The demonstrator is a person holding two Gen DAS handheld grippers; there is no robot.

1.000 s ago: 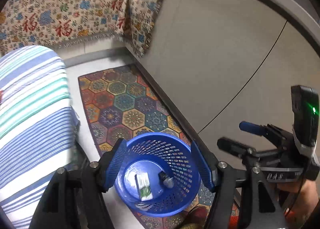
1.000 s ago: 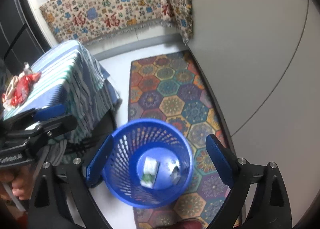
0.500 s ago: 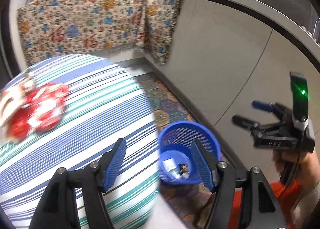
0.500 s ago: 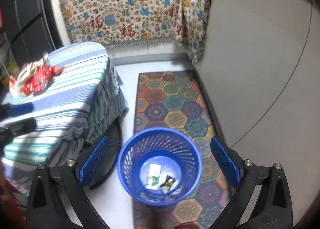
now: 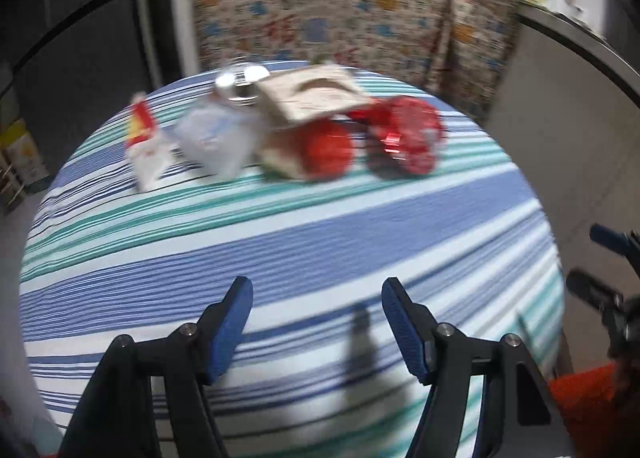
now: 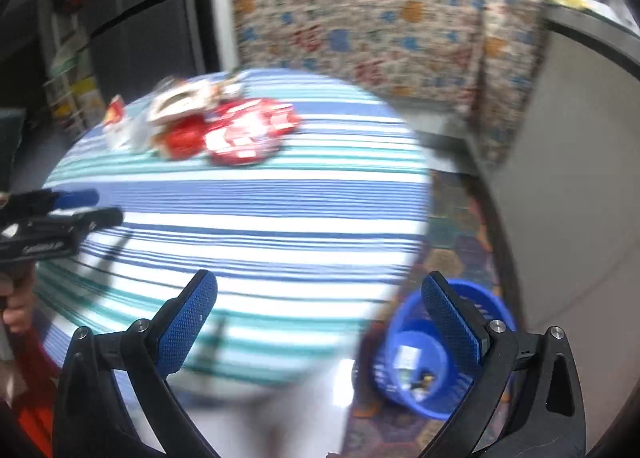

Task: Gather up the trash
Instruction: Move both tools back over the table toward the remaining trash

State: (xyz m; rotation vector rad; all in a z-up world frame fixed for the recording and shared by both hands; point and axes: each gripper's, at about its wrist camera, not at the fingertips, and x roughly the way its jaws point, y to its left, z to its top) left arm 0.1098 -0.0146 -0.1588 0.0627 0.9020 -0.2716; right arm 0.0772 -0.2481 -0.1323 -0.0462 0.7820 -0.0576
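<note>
A heap of trash lies at the far side of the striped table (image 5: 320,242): a red foil wrapper (image 5: 408,137), a beige paper carton (image 5: 312,97), a crumpled white bag (image 5: 216,137) and a small red-and-white packet (image 5: 144,141). My left gripper (image 5: 316,290) hovers over the near half of the table, open and empty. My right gripper (image 6: 318,280) is open wide over the table's right edge, also empty. The red foil wrapper (image 6: 248,133) lies far ahead of it. The blue mesh basket (image 6: 424,362) stands on the floor at lower right, with a few scraps inside.
A patterned cloth (image 5: 340,9) hangs over the counter behind the table. A grey cabinet wall (image 6: 580,197) runs along the right, above a patterned rug (image 6: 456,217). A dark fridge (image 5: 80,37) stands at left. Both views are motion-blurred.
Both views have swung left and up from the basket on the floor to the striped table. The basket has left the left wrist view, and the trash heap has come into view.
</note>
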